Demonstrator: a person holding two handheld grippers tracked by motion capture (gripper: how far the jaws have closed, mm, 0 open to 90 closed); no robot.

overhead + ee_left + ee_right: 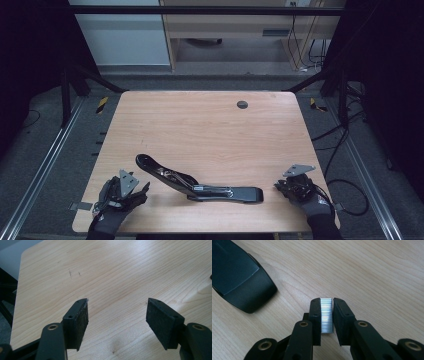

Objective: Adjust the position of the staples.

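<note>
A black stapler (200,182) lies swung open near the worktop's (210,125) front edge, between the two grippers. The right gripper (327,315), at the front right corner, has its jaws clamped on a strip of staples (326,316). The left gripper (117,320), at the front left corner, holds its jaws wide apart over bare wood.

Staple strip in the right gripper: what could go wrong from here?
1. The staple strip sits between the right gripper pads with a thin gap on one side; the hold looks light, so it could slip or tilt.
2. A hard squeeze might snap the strip.
3. The open stapler lies free on the table, and the left gripper is open, off it; loading may push it away.
</note>
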